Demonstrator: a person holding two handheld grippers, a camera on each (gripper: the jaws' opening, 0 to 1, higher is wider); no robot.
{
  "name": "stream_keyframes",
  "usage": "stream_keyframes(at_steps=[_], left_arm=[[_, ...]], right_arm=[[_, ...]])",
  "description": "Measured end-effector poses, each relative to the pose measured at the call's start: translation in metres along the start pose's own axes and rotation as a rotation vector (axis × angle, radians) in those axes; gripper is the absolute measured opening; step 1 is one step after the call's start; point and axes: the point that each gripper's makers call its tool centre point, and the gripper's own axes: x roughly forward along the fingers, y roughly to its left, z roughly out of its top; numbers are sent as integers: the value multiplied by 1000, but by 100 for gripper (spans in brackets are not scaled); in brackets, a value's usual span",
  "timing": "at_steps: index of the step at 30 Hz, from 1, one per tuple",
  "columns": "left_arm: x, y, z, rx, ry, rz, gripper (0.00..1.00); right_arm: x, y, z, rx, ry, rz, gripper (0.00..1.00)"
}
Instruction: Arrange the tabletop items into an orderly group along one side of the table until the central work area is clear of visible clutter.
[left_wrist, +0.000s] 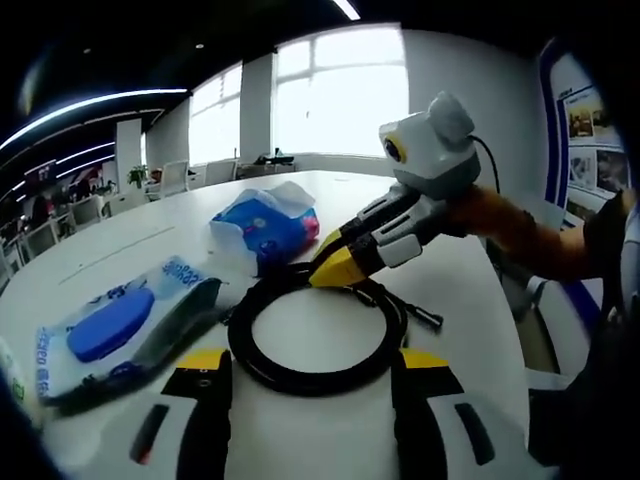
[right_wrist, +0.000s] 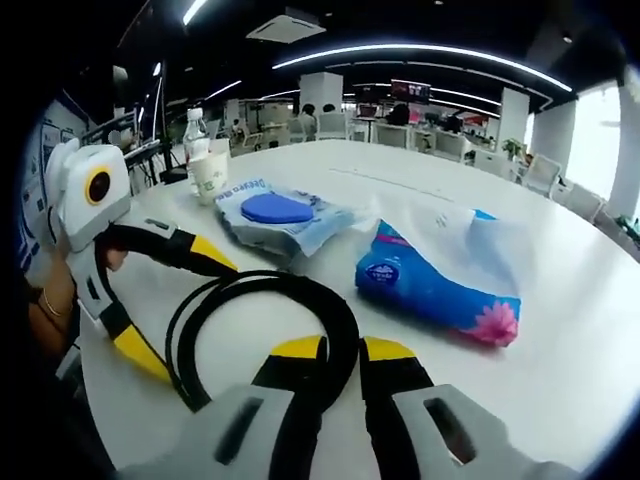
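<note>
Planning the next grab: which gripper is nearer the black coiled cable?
Right. The right gripper has its jaws closed on the black coiled cable, pinching its rim. The left gripper stands open at the opposite side, jaws straddling the coil's edge without clamping.

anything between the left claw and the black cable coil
Nothing visible. The black cable coil lies on the white table directly ahead of the open left claw, its near loop between the jaws. The right claw already pinches the coil's far side.
</note>
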Motion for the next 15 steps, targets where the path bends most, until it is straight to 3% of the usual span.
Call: stream_keyframes(at_steps=[10, 15], left_arm=[[-3, 4, -2, -6, -12, 2, 67], [-6, 5, -3, -2, -11, 4, 67]], right_arm=[[-1, 3, 1, -49, -55, 0, 12], [-1, 4, 2, 2, -85, 26, 12]])
